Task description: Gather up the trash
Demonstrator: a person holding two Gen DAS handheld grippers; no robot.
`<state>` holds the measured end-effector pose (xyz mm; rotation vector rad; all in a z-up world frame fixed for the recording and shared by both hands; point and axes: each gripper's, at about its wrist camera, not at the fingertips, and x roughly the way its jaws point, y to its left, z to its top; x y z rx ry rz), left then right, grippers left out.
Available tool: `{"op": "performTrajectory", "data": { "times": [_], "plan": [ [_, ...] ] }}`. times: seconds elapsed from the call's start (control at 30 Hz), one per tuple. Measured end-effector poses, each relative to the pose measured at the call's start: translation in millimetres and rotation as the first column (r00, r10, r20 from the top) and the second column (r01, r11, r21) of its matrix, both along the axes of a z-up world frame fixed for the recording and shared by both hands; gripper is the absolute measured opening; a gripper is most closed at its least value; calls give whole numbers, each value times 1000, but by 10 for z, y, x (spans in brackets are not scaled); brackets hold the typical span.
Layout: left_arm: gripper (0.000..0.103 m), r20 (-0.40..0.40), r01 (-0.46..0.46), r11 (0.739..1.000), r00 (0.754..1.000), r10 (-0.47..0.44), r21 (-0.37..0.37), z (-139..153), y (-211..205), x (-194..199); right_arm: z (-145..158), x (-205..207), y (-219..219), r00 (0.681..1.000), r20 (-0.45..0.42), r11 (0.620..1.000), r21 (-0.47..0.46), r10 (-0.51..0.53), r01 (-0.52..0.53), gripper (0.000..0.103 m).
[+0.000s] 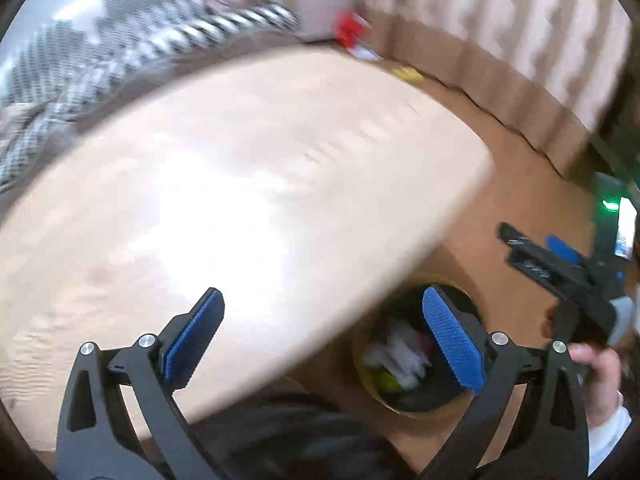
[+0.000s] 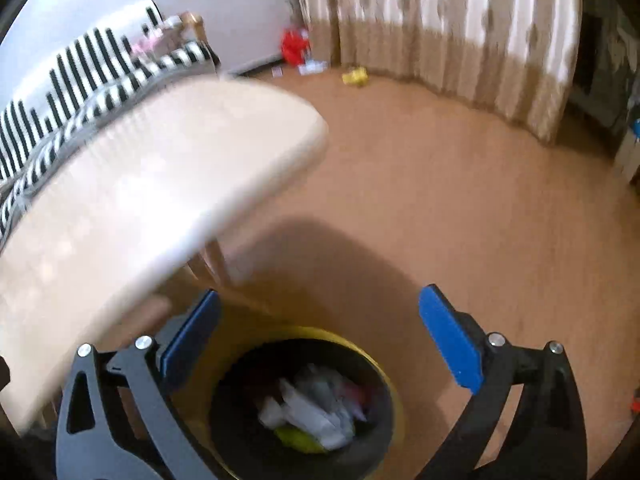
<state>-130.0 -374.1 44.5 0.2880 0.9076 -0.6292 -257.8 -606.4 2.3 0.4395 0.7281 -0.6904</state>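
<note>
Both views are smeared by motion blur, yet the main layout reads clearly. The left gripper (image 1: 322, 330) has its jaws spread wide, its blue ribbed pads (image 1: 454, 340) far apart with nothing between them; one finger hangs over the pale wooden table (image 1: 240, 184), the other over the mouth of the trash bin (image 1: 416, 408). The right gripper (image 2: 320, 338) is likewise wide open and empty, poised above the same bin (image 2: 384, 368), whose yellow rim surrounds a black liner. Inside the bin lies the collected trash (image 2: 308, 412): crumpled white paper, something yellow-green and a scrap of pink or red, too blurred to name more exactly. In the left wrist view the trash (image 1: 394, 356) shows as the same pale heap, partly hidden behind the finger. The bin stands on the brown floor (image 2: 460, 208) just beside the table's corner, partly under its edge, near the table leg (image 2: 214, 258). At the right of the left wrist view the right gripper (image 1: 560, 258) appears from the side, held by a hand (image 1: 600, 376) in a white sleeve. Farther off, a striped black-and-white sofa (image 2: 80, 80) sits behind the table, beige-and-white curtains (image 2: 460, 28) hang along the far wall, and a red object (image 2: 295, 45), a yellow object (image 2: 355, 77) and some pale scraps (image 2: 312, 66) lie on the floor at their foot.
</note>
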Motion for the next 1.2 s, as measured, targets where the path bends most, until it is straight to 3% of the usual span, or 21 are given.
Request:
{"op": "performTrajectory", "data": {
  "times": [0.17, 0.33, 0.4, 0.47, 0.5, 0.57, 0.63, 0.7, 0.83, 0.97, 1.2],
  "plan": [
    [97, 58, -229, 973, 972, 229, -10, 99, 849, 634, 552, 1007, 758, 964, 150, 975, 8, 218, -221, 96],
    [97, 71, -424, 906, 904, 421, 23, -65, 1641, 1169, 727, 1949, 1724, 881, 216, 907, -84, 420, -412, 96],
    [97, 79, -478, 878, 876, 476, 19, -138, 1912, 1347, 656, 2186, 1994, 864, 211, 889, -129, 457, -439, 96],
    [97, 105, -531, 847, 843, 527, 14, -186, 2097, 1464, 450, 2416, 2266, 875, 117, 875, -190, 470, -445, 96],
    [97, 118, -558, 830, 824, 553, 8, -241, 2210, 1535, 408, 2526, 2307, 876, 71, 871, -172, 477, -460, 96],
    [97, 115, -580, 814, 808, 577, -13, -357, 2370, 1651, 384, 2639, 2348, 875, 88, 877, -123, 476, -464, 96],
    [97, 41, -589, 808, 807, 589, -12, -475, 2489, 1794, 349, 2675, 2353, 881, 111, 887, -88, 460, -452, 96],
    [97, 5, -583, 811, 812, 584, -47, -470, 2561, 1867, 294, 2798, 2410, 872, 75, 875, -87, 483, -477, 96],
    [97, 16, -607, 791, 792, 610, -81, -429, 2702, 1935, 160, 2859, 2550, 873, 10, 868, -109, 488, -484, 96],
    [97, -40, -606, 791, 795, 605, -86, -500, 2784, 2034, 105, 2812, 2596, 867, 10, 866, -64, 498, -496, 96],
    [97, 39, -612, 788, 788, 615, -64, -422, 2765, 1944, 114, 2783, 2725, 836, -3, 834, -54, 549, -548, 96]
  ]
}}
